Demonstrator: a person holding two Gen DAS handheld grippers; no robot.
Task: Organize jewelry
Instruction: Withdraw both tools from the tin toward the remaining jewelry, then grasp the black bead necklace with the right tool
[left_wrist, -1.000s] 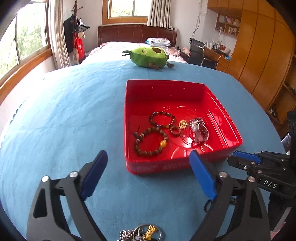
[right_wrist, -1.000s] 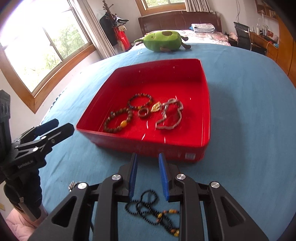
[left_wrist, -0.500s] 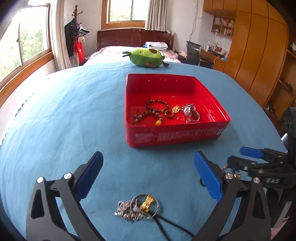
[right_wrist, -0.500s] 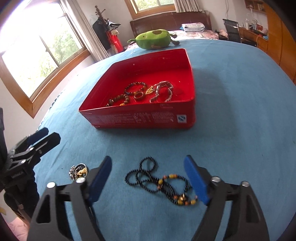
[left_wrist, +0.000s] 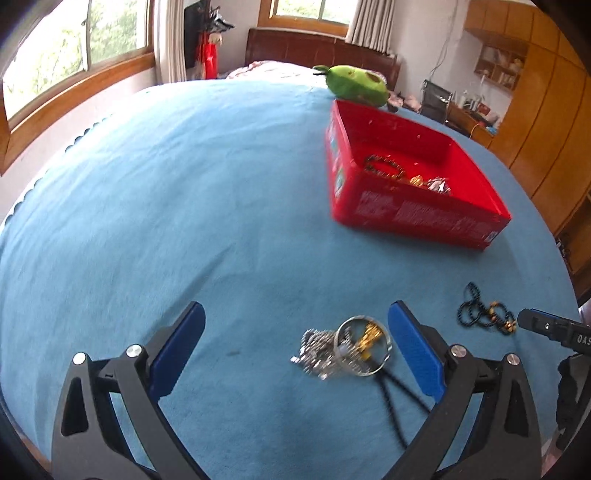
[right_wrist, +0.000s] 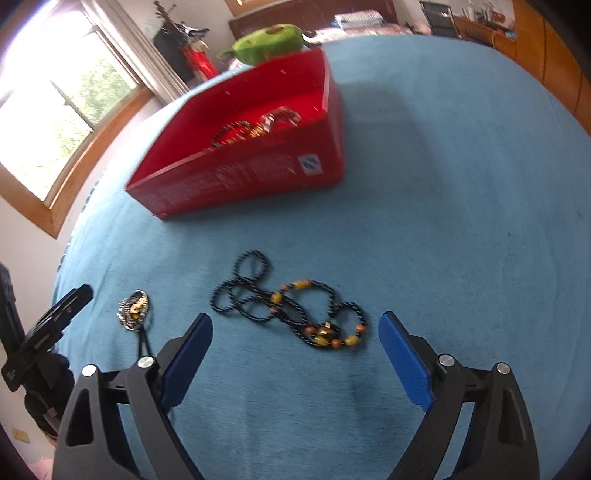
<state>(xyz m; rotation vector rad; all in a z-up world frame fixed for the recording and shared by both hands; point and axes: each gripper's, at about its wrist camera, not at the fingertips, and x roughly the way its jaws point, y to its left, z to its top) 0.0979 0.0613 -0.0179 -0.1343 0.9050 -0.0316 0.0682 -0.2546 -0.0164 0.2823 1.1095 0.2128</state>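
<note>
Much of the jewelry already in the red box is screened by its near wall: from both wrist views only the tops of a dark bead bracelet, a gold piece and something silvery show above the rim, smeared by blur. The cord trailing from the keyring cluster runs down behind the left gripper's right-hand finger, its end out of sight. At the right edge of the left wrist view only the tip of the other tool shows.

The left gripper tilts steeply down over the blue cloth, jaws spread wide and gripping nothing. The keyring cluster, a silver ring tangled with chain and a gold charm, lies on the cloth between the fingertips, close to the right-hand pad and apparently clear of it; whether the fingers reach the cloth cannot be told.

The right gripper also points steeply down, its jaws opening and already wide. The black beaded necklace, strung with amber beads, lies in loops just ahead of and between the fingertips, untouched by either pad. The box sits well beyond both sets of jaws, a green plush toy behind it.
</note>
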